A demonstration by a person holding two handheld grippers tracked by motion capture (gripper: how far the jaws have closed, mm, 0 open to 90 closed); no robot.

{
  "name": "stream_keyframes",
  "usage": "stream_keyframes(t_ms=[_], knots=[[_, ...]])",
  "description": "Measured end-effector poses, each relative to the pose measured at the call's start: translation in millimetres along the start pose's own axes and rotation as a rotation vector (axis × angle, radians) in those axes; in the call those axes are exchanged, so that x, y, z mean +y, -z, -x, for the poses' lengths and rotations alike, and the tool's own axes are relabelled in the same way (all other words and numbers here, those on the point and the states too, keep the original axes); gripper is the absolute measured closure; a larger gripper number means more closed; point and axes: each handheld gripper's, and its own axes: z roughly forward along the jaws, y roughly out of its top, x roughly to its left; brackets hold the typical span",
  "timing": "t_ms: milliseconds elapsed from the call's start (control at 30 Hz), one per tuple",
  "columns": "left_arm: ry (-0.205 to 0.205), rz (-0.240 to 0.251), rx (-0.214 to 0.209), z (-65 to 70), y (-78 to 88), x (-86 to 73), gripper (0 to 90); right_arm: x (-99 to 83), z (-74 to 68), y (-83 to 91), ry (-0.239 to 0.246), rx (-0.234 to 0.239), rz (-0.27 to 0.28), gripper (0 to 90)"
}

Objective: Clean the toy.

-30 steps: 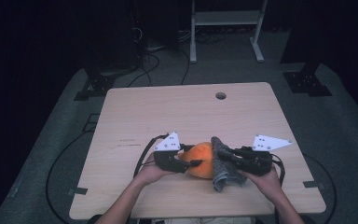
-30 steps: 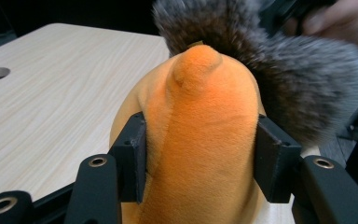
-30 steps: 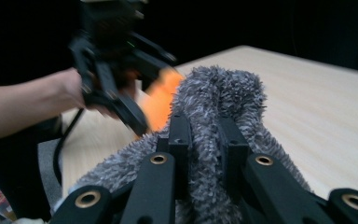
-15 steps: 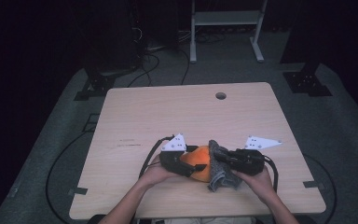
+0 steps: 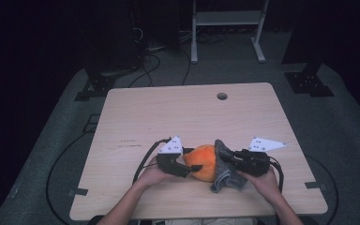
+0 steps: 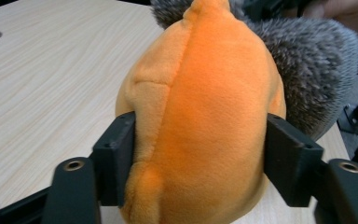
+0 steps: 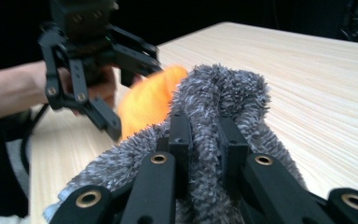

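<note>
An orange plush toy (image 5: 205, 159) lies near the table's front edge, and a grey fuzzy cloth (image 5: 225, 171) is pressed against its right side. My left gripper (image 5: 194, 168) comes in from the left. Its jaws have just been closing on the plush (image 6: 205, 116), and both pads (image 6: 119, 154) now press into its sides. My right gripper (image 5: 229, 157) is shut on a fold of the cloth (image 7: 214, 102), which bulges up between its jaws (image 7: 204, 135). In the right gripper view the left gripper (image 7: 130, 93) is at the far side of the plush (image 7: 144, 102).
The wooden table (image 5: 183, 112) has a small round hole (image 5: 221, 96) near its far edge. Beyond the table, cables, a white frame (image 5: 225, 18) and dark stands are on the grey floor. Both forearms enter from the bottom edge.
The left jaws spread wider around the plush half a second ago and have now come back in against it. The right hand has sunk slightly with the cloth.
</note>
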Motion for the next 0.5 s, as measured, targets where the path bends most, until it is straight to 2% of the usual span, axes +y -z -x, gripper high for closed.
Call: stream_keyframes(t_ms=[67,167,233,267,300,333,367,400,467,500], knots=[[0.013,0.016,0.002,-0.2,1.1,-0.1,37.1,-5.3,7.3,3.8,-0.021,-0.021,-0.022,78.5],[0.035,0.039,0.006,1.3,4.2,5.2,39.6,-3.4,8.1,8.1,-0.025,-0.035,-0.021,78.3],[0.037,0.060,0.012,4.2,10.1,15.1,40.2,6.9,4.0,17.0,-0.010,-0.031,0.024,78.3],[0.028,0.062,0.013,6.2,13.6,21.0,40.9,18.8,-3.8,24.5,0.013,0.002,0.080,78.4],[0.028,0.062,0.013,6.2,13.6,21.0,41.3,24.7,-8.4,27.2,0.030,0.012,0.107,78.4],[0.023,0.060,0.012,7.5,13.9,22.7,41.3,24.7,-8.4,27.2,0.030,0.012,0.107,78.4],[0.014,0.069,0.000,12.1,12.2,25.3,42.3,34.3,-16.9,28.1,0.050,0.043,0.142,78.4],[0.014,0.069,0.000,12.1,12.2,25.3,42.7,34.3,-16.9,28.1,0.050,0.043,0.142,78.4],[0.009,0.078,-0.029,14.3,11.1,26.8,42.9,37.6,-22.9,22.1,0.073,0.056,0.134,78.4],[0.004,0.068,-0.026,14.8,11.9,27.1,43.2,33.8,-23.9,14.2,0.087,0.048,0.102,78.3]])
